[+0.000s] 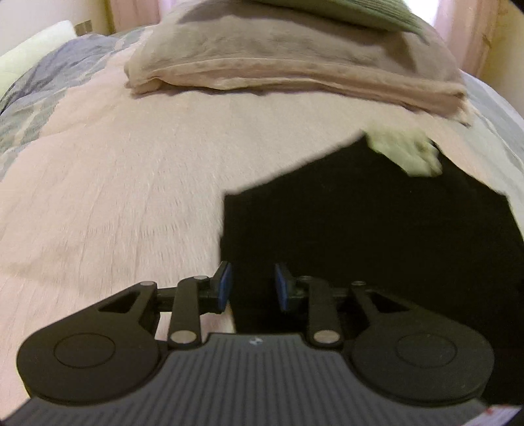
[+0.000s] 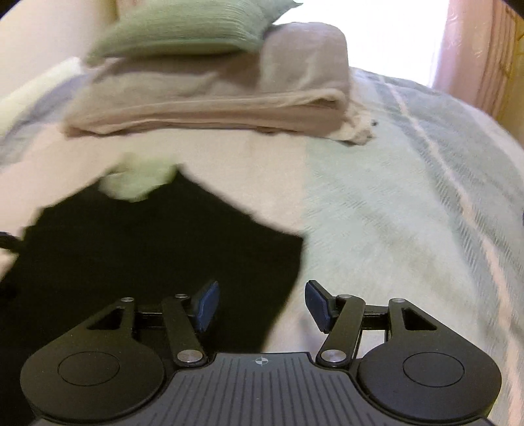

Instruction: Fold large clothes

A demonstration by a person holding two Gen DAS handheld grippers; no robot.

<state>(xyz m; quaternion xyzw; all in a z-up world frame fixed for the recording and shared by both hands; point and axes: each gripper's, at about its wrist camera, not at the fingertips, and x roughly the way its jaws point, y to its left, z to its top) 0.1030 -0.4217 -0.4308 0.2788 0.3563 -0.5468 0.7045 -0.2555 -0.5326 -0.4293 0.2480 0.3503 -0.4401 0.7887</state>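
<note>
Black fabric, a folded garment point(image 1: 376, 236), lies flat on the pale pink bedspread point(image 1: 114, 196), its edges making an angular outline, with a small pale green patch point(image 1: 409, 154) at its far edge. Motion blur makes it hard to say whether that patch is part of the garment or a separate cloth resting on it. The left gripper point(image 1: 252, 285) hangs above the garment's near left corner, its 2 blue-padded fingers point(image 1: 224, 285) a little apart with nothing pinched between them. The right gripper point(image 2: 262, 304) hangs over the garment's right edge, its 2 fingers point(image 2: 206, 308) spread wide and empty, 1 pad over black cloth and the other over the bedspread. Further back on the bed sits a stack of folded beige fabric point(image 2: 213, 101), with a ribbed green pillow point(image 2: 193, 29) resting on top. A pink curtain point(image 2: 475, 49) hangs at the right beside a bright window.
</note>
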